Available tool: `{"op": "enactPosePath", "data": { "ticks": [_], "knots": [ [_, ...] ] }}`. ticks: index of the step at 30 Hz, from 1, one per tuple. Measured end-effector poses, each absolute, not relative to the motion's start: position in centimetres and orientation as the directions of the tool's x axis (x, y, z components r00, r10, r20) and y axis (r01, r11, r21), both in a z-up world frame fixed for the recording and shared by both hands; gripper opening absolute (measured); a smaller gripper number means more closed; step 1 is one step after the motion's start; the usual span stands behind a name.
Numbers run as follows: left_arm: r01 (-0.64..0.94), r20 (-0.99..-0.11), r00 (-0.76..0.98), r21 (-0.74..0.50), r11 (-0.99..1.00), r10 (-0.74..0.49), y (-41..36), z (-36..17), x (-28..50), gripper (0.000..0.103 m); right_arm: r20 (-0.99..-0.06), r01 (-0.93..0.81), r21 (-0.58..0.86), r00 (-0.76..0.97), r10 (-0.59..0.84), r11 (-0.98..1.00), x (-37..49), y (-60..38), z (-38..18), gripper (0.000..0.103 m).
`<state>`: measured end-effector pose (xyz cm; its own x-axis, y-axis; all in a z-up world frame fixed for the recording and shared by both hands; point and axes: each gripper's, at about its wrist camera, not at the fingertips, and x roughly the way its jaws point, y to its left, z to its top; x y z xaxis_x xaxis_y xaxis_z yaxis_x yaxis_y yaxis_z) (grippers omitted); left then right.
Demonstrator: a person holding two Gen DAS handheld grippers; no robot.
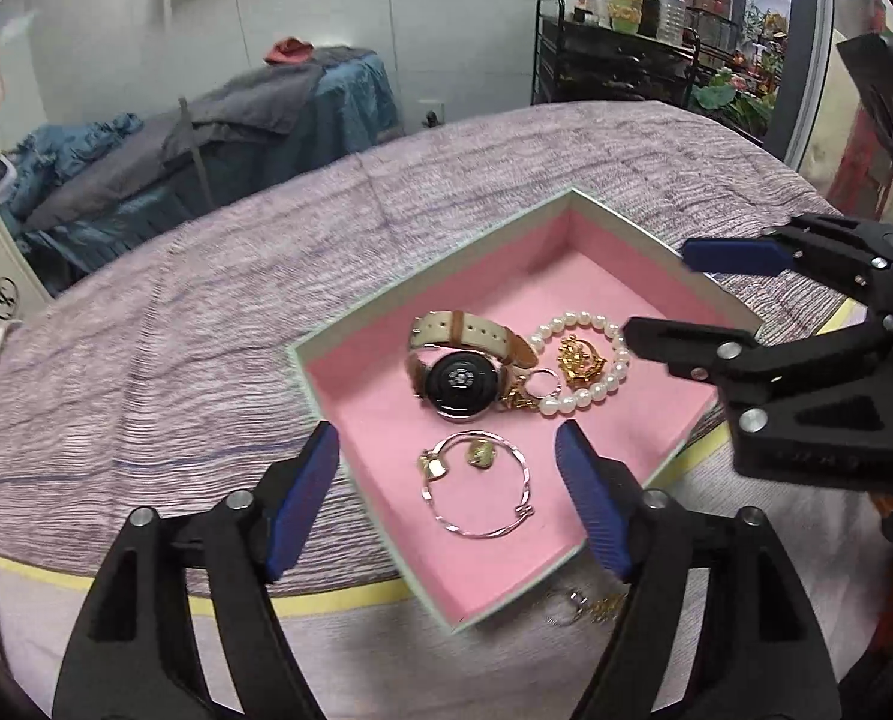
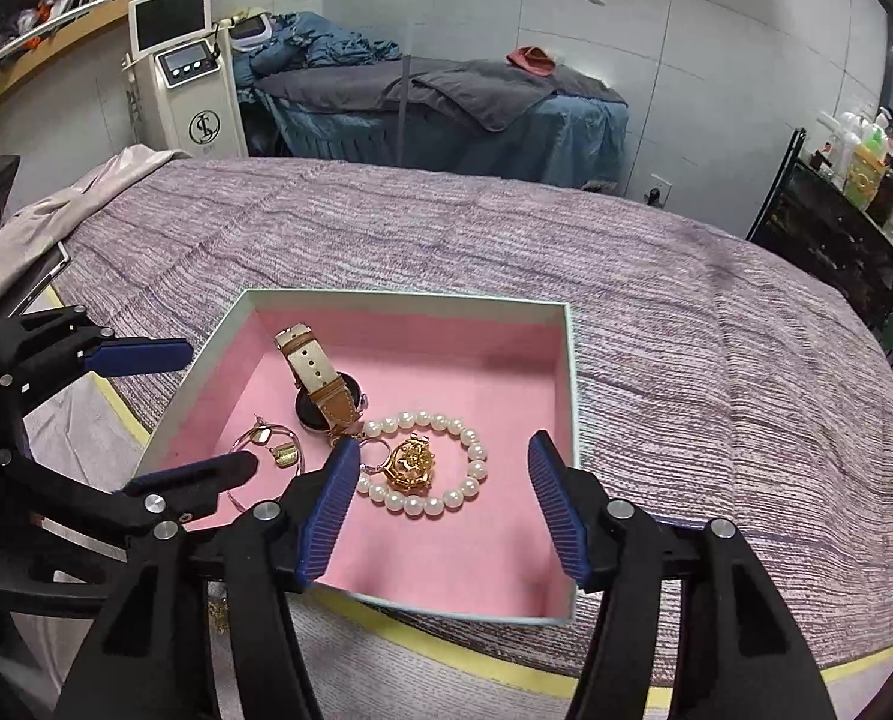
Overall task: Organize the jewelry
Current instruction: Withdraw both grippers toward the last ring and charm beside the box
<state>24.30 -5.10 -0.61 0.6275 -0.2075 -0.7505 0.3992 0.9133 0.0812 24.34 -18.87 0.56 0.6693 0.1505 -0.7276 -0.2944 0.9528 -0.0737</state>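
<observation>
A pink-lined box (image 1: 572,204) (image 2: 571,360) lies on the purple bed cover. In it are a watch with a tan strap (image 1: 461,375) (image 2: 320,375), a pearl bracelet (image 1: 590,396) (image 2: 428,501), a gold ornament (image 1: 578,360) (image 2: 410,465), a silver bangle (image 1: 476,531) (image 2: 239,495) and small gold charms (image 1: 479,453) (image 2: 284,455). My left gripper (image 1: 446,495) is open over the bangle at the box's near side; it also shows in the right wrist view (image 2: 185,411). My right gripper (image 2: 440,510) is open and empty over the pearl bracelet; it also shows in the left wrist view (image 1: 656,291).
A gold and silver trinket (image 1: 584,603) lies outside the box on the pale sheet by the yellow stripe (image 1: 338,600). A massage bed with blue and grey covers (image 2: 446,102) stands behind. A white machine (image 2: 185,72) and a black shelf of bottles (image 1: 614,42) stand by the walls.
</observation>
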Motion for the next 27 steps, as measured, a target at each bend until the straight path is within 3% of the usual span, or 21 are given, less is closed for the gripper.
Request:
{"op": "enactPosePath", "data": {
  "ticks": [5, 15, 27],
  "knots": [
    [0.335, -0.692, 0.699, 0.093, 0.938, -0.181, -3.7, 0.2, 21.4, 0.091, -0.688, -0.276, -0.088, 0.712, 0.142, 0.957, 21.8, -19.2, 1.1, 0.075],
    [0.253, -0.661, 0.727, 0.007, 0.968, -0.185, -1.5, -1.3, 16.3, 0.093, -0.682, -0.300, -0.018, 0.701, 0.208, 0.954, 18.2, -20.2, 0.4, 0.078],
    [0.239, -0.704, 0.678, -0.057, 0.969, -0.209, -0.9, -4.9, 13.0, 0.093, -0.721, -0.416, 0.031, 0.620, 0.309, 0.909, 15.6, -18.5, -2.4, 0.078]
  ]
}}
